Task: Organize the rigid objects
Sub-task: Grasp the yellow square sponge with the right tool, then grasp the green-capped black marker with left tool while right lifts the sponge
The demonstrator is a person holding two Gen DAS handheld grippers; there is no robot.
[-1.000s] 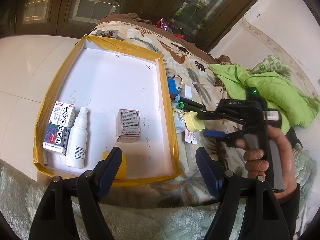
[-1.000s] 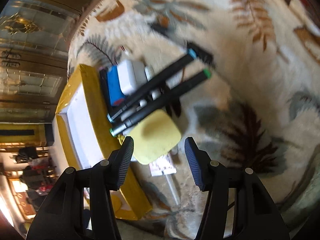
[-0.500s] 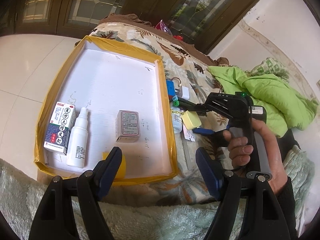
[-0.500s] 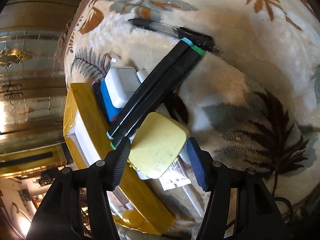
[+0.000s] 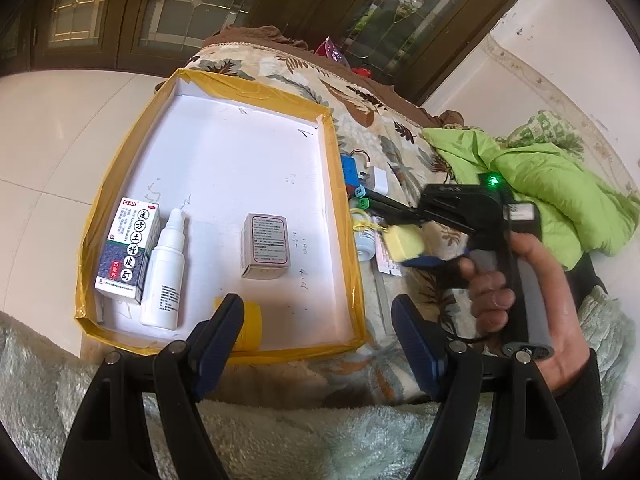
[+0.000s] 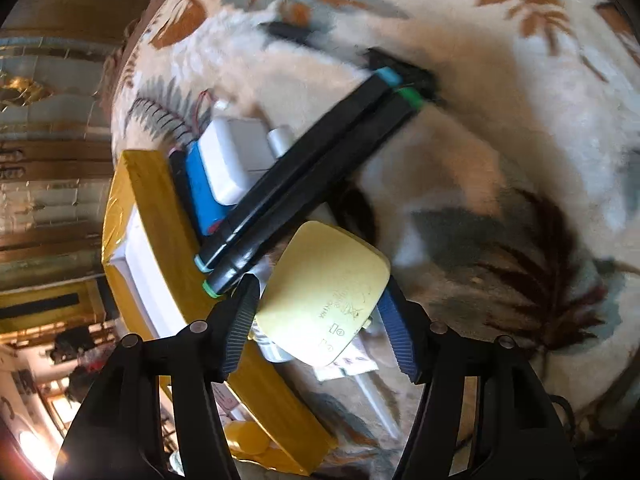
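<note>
While the left gripper (image 5: 318, 330) hangs spread and empty at the bottom of the left wrist view, the yellow-rimmed tray (image 5: 344, 216) fills the left half of that frame. Inside it, from left to right, lie one medicine carton (image 5: 127, 250), one white spray bottle (image 5: 165, 272) and one small grey box (image 5: 266, 246) — three things, plus a yellow piece (image 5: 250, 326) at the tray's near edge, partly hidden behind the left finger. Right of the tray, on the leaf-patterned blanket (image 6: 500, 152), two black markers (image 6: 304, 176) lie side by side over a blue pack (image 6: 200, 196) and a white adapter (image 6: 232, 160). In the lower middle of the right wrist view, the yellow case (image 6: 324, 300) sits between the right gripper (image 6: 320, 320) fingers — its jaws are opening, pads beside the case without pressing it.
</note>
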